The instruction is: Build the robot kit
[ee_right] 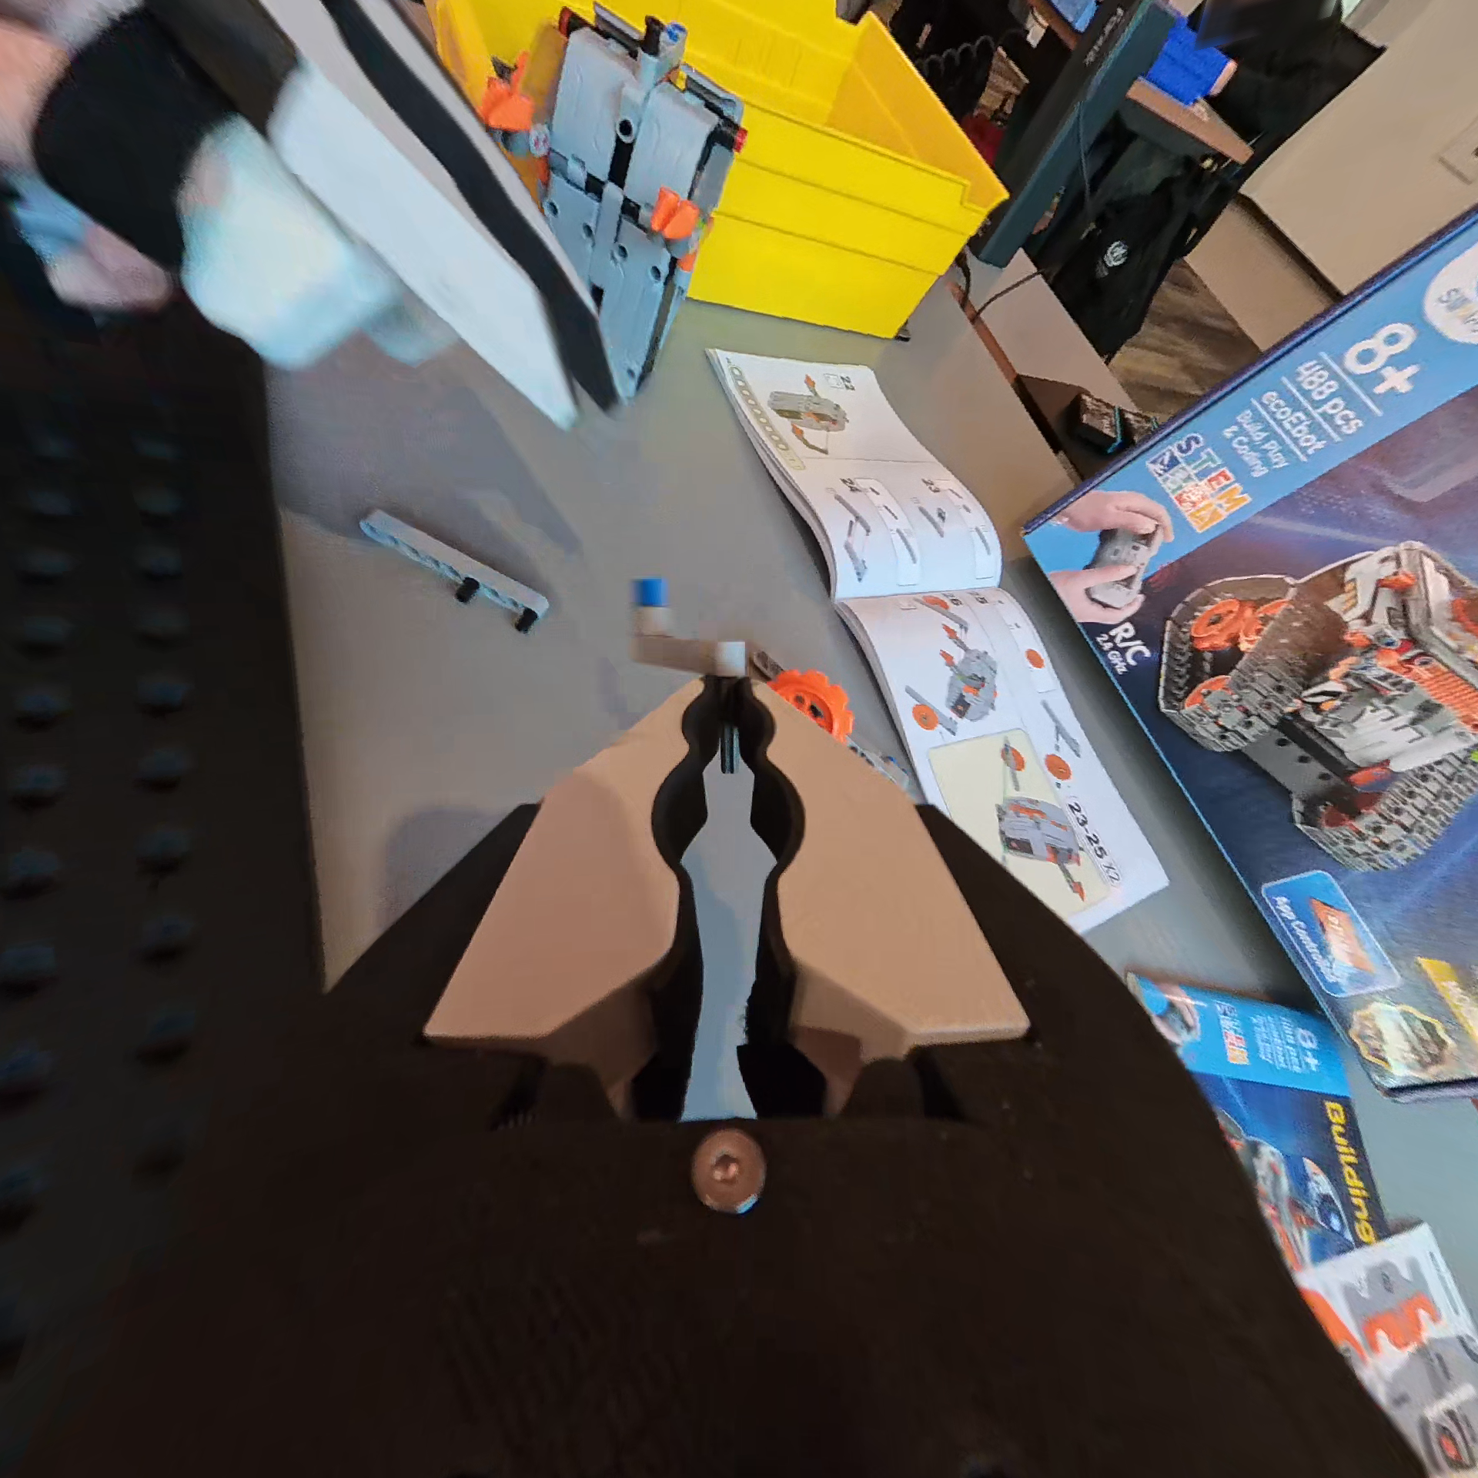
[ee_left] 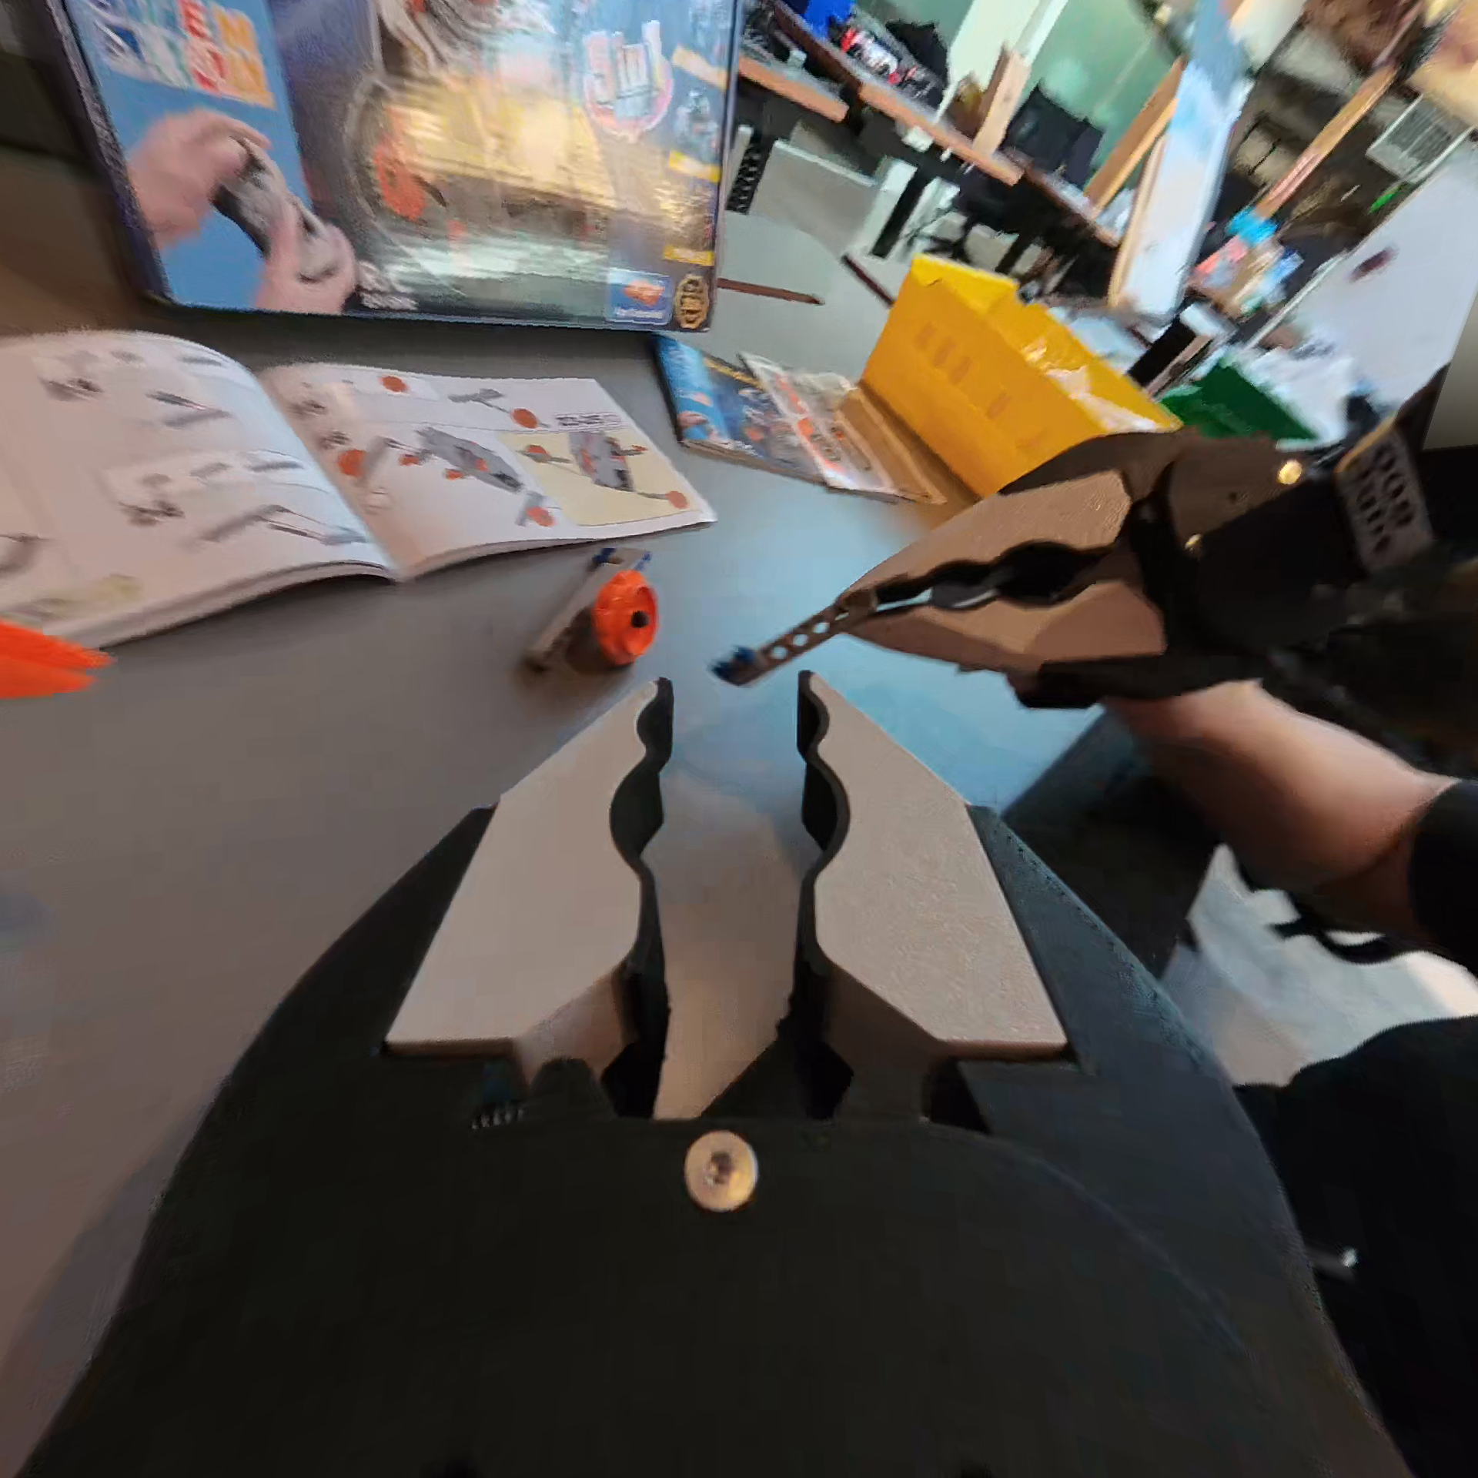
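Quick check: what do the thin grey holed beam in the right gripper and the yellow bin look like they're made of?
Thin grey holed beam: looks like rigid moulded plastic, matte; evenly spaced round holes and a blue pin at its tip suggest a building-kit part. It is pinched in the right gripper.

Yellow bin: probably moulded plastic, smooth and slightly glossy, with uniform colour and stepped walls.

Matt grey table (ee_left: 240, 800); glossy cardboard box (ee_right: 1320, 640) (paper manual (ee_right: 920, 560)).

Two wrist views, set low and close over a grey table (ee_left: 240, 800)

Each is aimed forward along its own fingers. The open manual (ee_left: 336, 472) (ee_right: 944, 640), the printed box (ee_left: 448, 152) (ee_right: 1280, 680) and the yellow bin (ee_left: 984, 384) (ee_right: 840, 200) are shared, seen from opposing sides.
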{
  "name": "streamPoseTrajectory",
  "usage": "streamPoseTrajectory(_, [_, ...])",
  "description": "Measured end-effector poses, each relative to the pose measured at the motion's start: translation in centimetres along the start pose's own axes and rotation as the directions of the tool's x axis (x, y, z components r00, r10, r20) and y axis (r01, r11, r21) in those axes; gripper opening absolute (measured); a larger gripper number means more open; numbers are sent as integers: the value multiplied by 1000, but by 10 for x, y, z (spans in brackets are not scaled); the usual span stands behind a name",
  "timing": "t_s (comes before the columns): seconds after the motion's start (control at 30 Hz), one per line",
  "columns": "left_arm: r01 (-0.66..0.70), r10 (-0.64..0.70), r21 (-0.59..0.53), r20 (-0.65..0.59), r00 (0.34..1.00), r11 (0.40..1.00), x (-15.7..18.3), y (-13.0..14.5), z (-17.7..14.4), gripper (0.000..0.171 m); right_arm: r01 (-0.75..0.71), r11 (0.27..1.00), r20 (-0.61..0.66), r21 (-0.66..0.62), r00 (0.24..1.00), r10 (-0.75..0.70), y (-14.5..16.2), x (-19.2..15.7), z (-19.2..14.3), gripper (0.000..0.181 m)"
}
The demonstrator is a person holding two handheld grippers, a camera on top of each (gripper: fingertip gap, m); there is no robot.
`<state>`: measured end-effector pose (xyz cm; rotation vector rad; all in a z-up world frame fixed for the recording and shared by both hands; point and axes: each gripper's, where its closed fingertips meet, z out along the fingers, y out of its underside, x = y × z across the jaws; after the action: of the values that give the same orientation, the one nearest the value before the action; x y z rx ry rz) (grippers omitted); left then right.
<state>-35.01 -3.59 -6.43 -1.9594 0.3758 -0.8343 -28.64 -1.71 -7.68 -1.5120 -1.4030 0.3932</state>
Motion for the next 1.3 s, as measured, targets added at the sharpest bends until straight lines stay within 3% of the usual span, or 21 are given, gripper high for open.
streamPoseTrajectory(0.1, [-97, 99, -22, 79, 992, 995, -13, 6, -29, 33, -10, 1000, 21, -13, 1000, 10, 7, 3, -1, 2])
streamPoseTrajectory(0.23, [-20, 20, -50, -2, 1000, 999, -8, 26, -42, 30, -115, 993, 140, -10, 983, 115, 8, -8, 1, 2])
streamPoseTrajectory(0.33, [63, -67, -40, -106, 992, 997, 11, 33, -39, 27, -183, 983, 181, -8, 967, 182, 8, -10, 3, 2])
streamPoseTrajectory(0.4, [119, -132, -93, -143, 981, 989, 18, 42, -33, 25, -223, 975, 191, -19, 956, 223, 11, -9, 5, 2])
streamPoseTrajectory(0.6, [181, -212, -177, -179, 961, 967, 29, 48, -6, 41, -372, 928, 274, 3, 893, 357, 7, -13, 6, 2])
streamPoseTrajectory(0.77, [159, -182, -186, -117, 976, 970, 27, 39, 7, 50, -556, 830, 500, 46, 732, 463, -17, -28, -6, 2])
streamPoseTrajectory(0.83, [167, -197, -168, -185, 963, 972, 36, 34, 7, 46, -622, 782, 574, 37, 654, 493, -23, -31, -11, 2])
streamPoseTrajectory(0.9, [211, -245, -147, -277, 929, 966, 47, 28, 3, 28, -650, 759, 622, 31, 607, 494, -27, -33, -14, 2])
streamPoseTrajectory(0.93, [231, -263, -141, -283, 922, 963, 45, 27, 3, 28, -655, 755, 637, 28, 594, 492, -28, -34, -15, 2])
streamPoseTrajectory(1.07, [295, -322, -134, -272, 907, 946, 40, 29, 0, 30, -654, 755, 636, 50, 603, 481, -29, -34, -15, 2])
streamPoseTrajectory(1.13, [369, -393, -136, -318, 863, 920, 46, 25, 1, 32, -632, 768, 636, 102, 635, 438, -36, -34, -18, 2])
streamPoseTrajectory(1.3, [524, -516, -125, -465, 719, 843, 55, 4, 4, 53, -339, 903, 507, 265, 845, 168, -44, -49, -22, 2])
